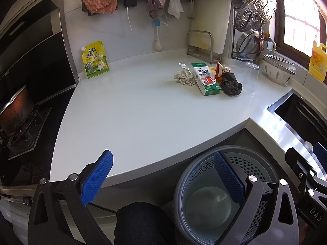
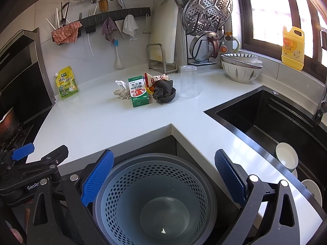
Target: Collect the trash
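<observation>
Trash lies in a cluster on the white counter: a crumpled paper wad (image 1: 184, 75) (image 2: 122, 91), a green-and-white carton (image 1: 206, 79) (image 2: 138, 91), a red-and-white snack wrapper (image 1: 221, 70) (image 2: 155, 78) and a crumpled dark rag (image 1: 231, 84) (image 2: 164, 91). A grey perforated trash bin (image 1: 206, 173) (image 2: 155, 200) stands on the floor below the counter's inner corner, nearly empty. My left gripper (image 1: 163, 175) is open and empty, held at the counter's front edge. My right gripper (image 2: 163, 177) is open and empty above the bin.
A clear upturned plastic cup (image 2: 188, 81) stands right of the trash. A yellow-green seasoning pouch (image 1: 95, 59) leans on the back wall. A stove with a pan (image 1: 16, 110) is at left, a black sink (image 2: 271, 120) with bowls at right. Stacked bowls (image 2: 241, 66) sit by the window.
</observation>
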`<action>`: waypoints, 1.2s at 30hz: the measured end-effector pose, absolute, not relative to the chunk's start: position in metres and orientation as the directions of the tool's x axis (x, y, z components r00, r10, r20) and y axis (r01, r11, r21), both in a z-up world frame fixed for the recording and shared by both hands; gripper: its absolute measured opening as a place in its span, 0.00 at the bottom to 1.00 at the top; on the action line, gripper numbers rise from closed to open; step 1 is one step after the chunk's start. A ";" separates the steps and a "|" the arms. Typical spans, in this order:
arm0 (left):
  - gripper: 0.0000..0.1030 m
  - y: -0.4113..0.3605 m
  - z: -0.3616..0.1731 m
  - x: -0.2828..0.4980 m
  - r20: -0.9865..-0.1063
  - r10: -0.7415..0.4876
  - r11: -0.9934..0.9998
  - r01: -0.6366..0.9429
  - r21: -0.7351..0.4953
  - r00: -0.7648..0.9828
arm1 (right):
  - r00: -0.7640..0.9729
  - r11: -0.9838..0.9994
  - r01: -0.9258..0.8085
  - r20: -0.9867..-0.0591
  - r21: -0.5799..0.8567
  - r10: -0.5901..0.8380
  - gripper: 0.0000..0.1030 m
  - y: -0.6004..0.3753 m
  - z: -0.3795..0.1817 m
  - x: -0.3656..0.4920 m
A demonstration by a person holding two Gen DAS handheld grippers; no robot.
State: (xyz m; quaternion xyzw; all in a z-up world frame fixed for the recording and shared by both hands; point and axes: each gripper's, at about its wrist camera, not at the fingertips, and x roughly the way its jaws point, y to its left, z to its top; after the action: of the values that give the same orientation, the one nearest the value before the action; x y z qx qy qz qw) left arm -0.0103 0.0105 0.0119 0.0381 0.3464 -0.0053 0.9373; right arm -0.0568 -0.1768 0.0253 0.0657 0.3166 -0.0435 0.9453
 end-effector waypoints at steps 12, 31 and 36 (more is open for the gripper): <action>0.94 0.012 0.015 -0.006 -0.648 0.018 0.998 0.030 0.064 0.761 | 0.797 0.988 0.103 -0.603 0.114 -0.013 0.92 -0.183 0.025 -0.055; 0.94 -0.020 0.014 0.106 -0.673 0.005 0.999 0.026 0.036 0.740 | 0.768 0.985 0.122 -0.641 0.122 -0.016 0.92 -0.253 0.016 0.051; 0.94 -0.040 0.015 0.149 -0.667 -0.012 0.999 0.029 0.014 0.745 | 0.768 0.988 0.108 -0.641 0.112 -0.011 0.92 -0.274 0.020 0.102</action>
State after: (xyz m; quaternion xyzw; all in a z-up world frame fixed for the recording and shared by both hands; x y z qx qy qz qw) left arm 0.1494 -0.0402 0.0152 0.0117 0.3571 -0.0110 0.9339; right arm 0.1018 -0.2735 0.0197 0.0714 0.3393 -0.0320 0.9374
